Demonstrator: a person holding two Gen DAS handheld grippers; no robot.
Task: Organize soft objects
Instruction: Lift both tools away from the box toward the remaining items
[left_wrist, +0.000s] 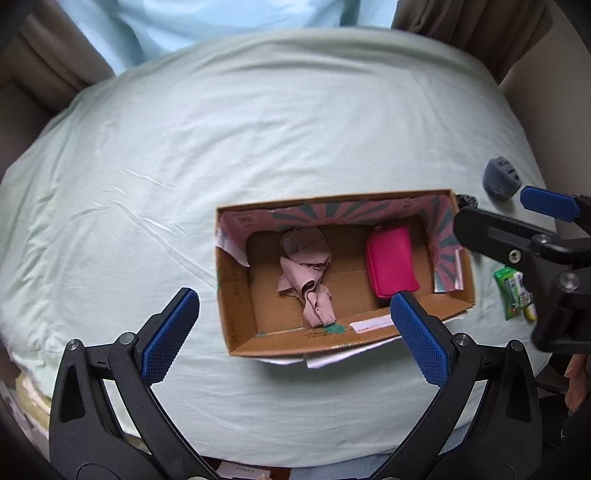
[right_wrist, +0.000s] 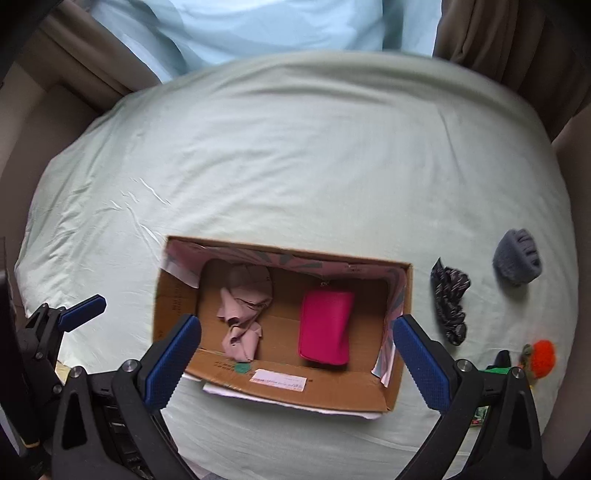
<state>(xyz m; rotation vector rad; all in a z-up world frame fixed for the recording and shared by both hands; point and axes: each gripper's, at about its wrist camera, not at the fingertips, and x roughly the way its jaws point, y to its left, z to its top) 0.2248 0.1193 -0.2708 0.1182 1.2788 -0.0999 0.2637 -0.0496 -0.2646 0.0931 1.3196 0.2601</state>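
Cardboard box (right_wrist: 273, 387) on bed, 2 items already inside: pink cloth (right_wrist: 243, 325), magenta pouch (right_wrist: 325, 326). Both grippers, left (left_wrist: 291, 332) and right (right_wrist: 295, 363), spread wide, nothing held. Patterned scrunchie (right_wrist: 448, 301) likely next: should be approached from above, pinched mid-bunch, sheet not snagged.
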